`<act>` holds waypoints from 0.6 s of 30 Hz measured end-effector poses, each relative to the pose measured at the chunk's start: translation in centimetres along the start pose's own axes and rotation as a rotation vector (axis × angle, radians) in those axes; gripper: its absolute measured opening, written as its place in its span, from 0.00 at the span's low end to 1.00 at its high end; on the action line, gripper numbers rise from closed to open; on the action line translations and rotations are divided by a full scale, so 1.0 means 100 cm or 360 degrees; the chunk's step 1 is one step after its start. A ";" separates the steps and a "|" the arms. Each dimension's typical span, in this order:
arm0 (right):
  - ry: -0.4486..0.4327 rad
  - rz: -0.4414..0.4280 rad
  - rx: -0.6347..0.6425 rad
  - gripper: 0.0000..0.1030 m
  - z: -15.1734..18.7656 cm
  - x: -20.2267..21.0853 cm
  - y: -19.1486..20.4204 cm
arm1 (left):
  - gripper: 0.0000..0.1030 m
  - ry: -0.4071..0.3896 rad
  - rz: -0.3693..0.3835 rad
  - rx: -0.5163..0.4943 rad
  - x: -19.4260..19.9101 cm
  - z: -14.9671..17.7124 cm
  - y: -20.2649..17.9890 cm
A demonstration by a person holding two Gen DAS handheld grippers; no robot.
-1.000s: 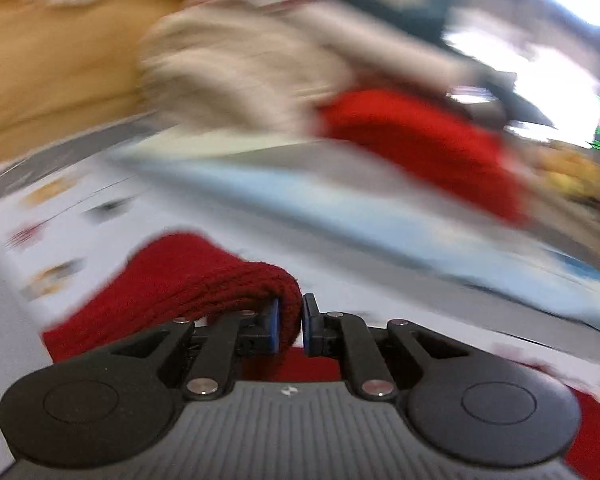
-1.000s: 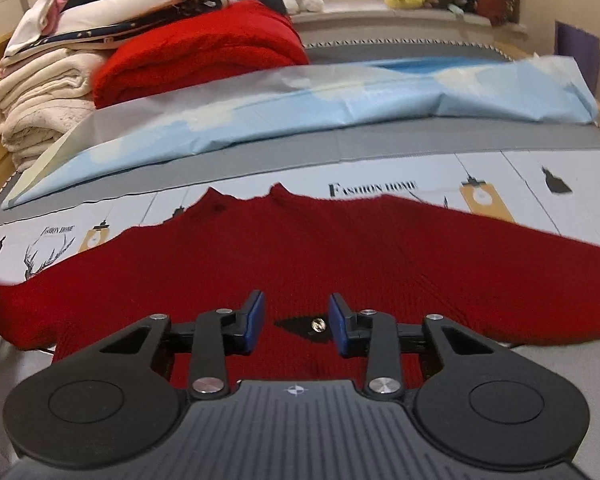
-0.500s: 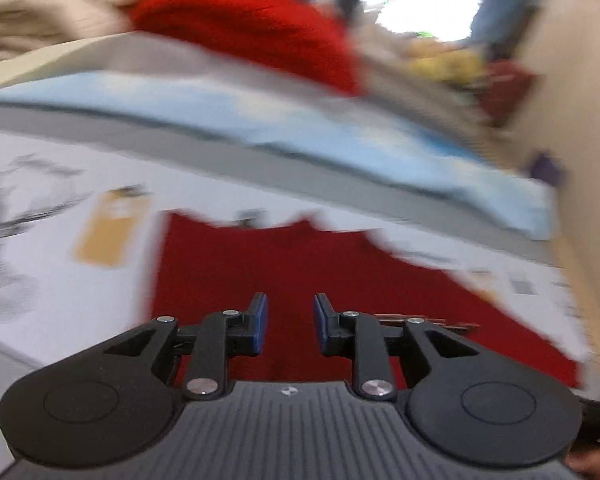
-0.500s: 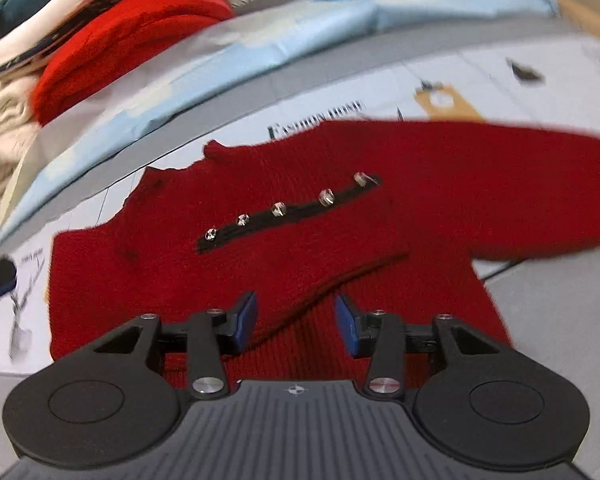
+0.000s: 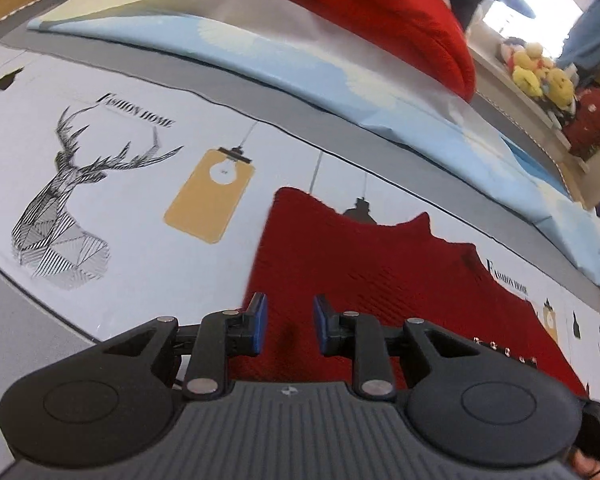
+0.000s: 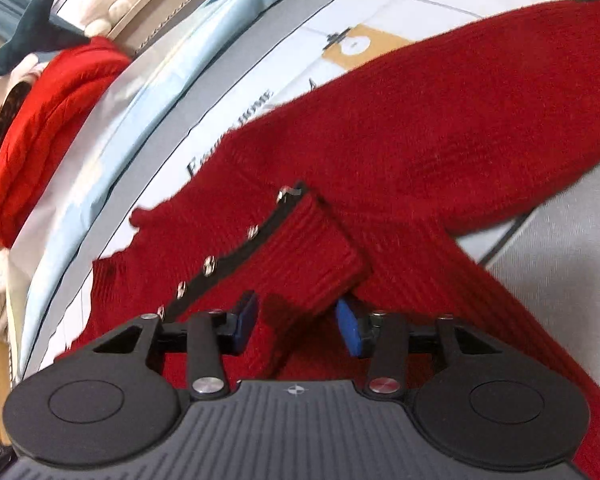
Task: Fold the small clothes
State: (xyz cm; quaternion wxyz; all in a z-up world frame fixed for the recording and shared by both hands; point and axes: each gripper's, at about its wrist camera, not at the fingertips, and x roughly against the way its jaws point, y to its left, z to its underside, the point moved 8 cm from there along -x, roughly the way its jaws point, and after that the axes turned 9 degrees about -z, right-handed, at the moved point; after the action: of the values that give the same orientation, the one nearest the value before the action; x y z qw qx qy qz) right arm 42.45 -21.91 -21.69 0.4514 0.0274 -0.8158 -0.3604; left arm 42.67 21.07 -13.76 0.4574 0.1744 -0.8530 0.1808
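On the bed sheet: we see the red sweater (image 5: 380, 276) lying flat on the printed sheet (image 5: 132, 208), neckline toward the light blue quilt (image 5: 300, 60).
Sweater, left side: one sleeve is folded in across the chest; its ribbed cuff (image 6: 320, 260) lies over the body, edged by a dark strip with metal snaps (image 6: 208, 266).
Sweater, right side: the other sleeve (image 6: 480, 92) stretches out flat across the sheet, unfolded.
Left gripper (image 5: 287, 322): we read its jaws as slightly apart, with nothing pinched; it hovers over the sweater's left edge, near where red knit meets the sheet.
Right gripper (image 6: 296, 320): its jaws are closing; the folded cuff sits between the blue pads (image 6: 348, 328), and in the right wrist view a gap remains on both sides, so we see no pressure on the knit.
Sheet print: a deer head (image 5: 64, 200), a yellow tag with a bulb (image 5: 212, 196) and lettering lie just left of the sweater.
Background: a folded red knit (image 5: 380, 12) rests on the quilt; plush toys (image 5: 540, 76) sit on a far ledge.
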 end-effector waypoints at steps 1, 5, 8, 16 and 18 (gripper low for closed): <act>-0.0024 -0.0008 0.0016 0.09 -0.003 0.002 0.002 | 0.27 -0.0003 -0.0001 -0.0024 -0.002 0.000 -0.004; -0.0379 -0.0260 0.0182 0.08 -0.026 0.042 0.045 | 0.27 0.0016 0.0008 -0.0083 -0.010 0.003 -0.009; -0.0548 -0.0248 0.0191 0.09 -0.033 0.060 0.048 | 0.27 0.0038 -0.0005 -0.0098 -0.015 0.008 -0.011; -0.0322 0.0186 -0.0139 0.21 -0.020 0.033 -0.014 | 0.26 0.0202 -0.0022 -0.0118 -0.044 0.036 -0.008; -0.0443 0.0135 -0.0029 0.24 -0.026 0.044 0.001 | 0.26 0.0248 -0.0095 -0.0173 -0.051 0.045 -0.004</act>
State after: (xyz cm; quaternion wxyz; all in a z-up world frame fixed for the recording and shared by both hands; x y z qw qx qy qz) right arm 41.88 -24.94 -17.64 0.3489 -0.0614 -0.8678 -0.3485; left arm 42.29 19.31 -20.34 0.5363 0.1602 -0.8179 0.1336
